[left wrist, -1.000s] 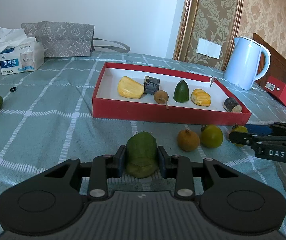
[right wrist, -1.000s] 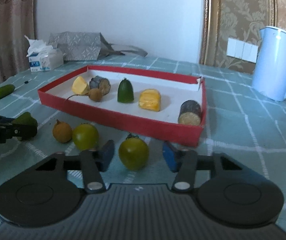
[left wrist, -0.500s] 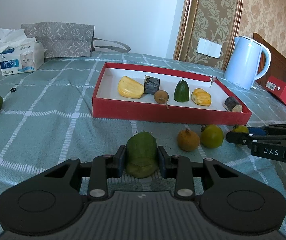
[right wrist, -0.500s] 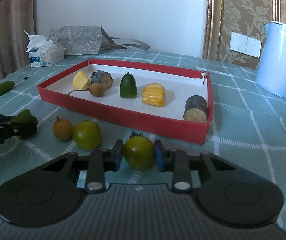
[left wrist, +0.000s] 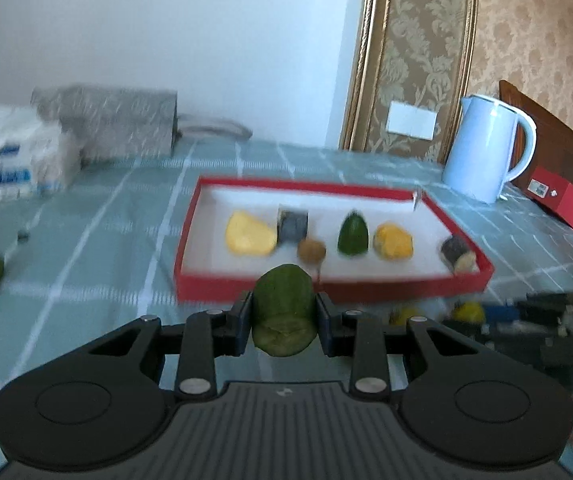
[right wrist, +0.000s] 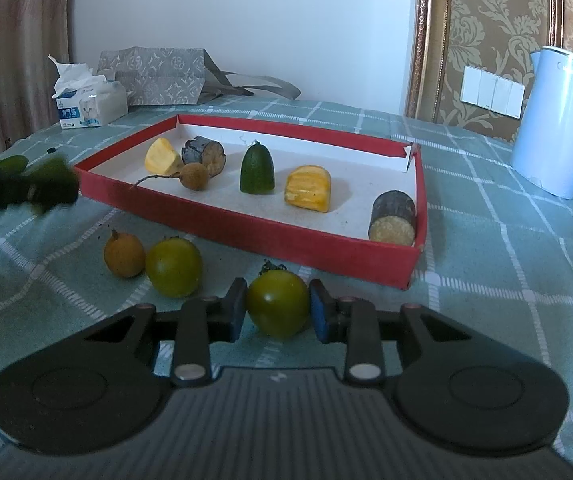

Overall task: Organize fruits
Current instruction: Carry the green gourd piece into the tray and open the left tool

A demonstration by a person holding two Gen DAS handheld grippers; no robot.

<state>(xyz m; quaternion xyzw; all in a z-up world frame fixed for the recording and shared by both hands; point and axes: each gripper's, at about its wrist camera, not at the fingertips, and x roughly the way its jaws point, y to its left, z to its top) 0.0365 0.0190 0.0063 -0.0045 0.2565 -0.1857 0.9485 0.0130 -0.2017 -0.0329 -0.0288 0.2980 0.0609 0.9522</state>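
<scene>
Left tool (left wrist: 284, 320) clamped on green fruit piece (left wrist: 284, 312) before the red tray (left wrist: 326, 286), right tool (right wrist: 276, 314) clamped on green tomato (right wrist: 277, 303) nearby

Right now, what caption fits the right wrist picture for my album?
Right hand-held gripper shut on a green tomato in front of the red tray of fruit pieces.

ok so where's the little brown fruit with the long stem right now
In the right wrist view the stemmed brown fruit lies inside the red tray, toward its left end, touching the yellow wedge and the dark cylinder piece.
</scene>
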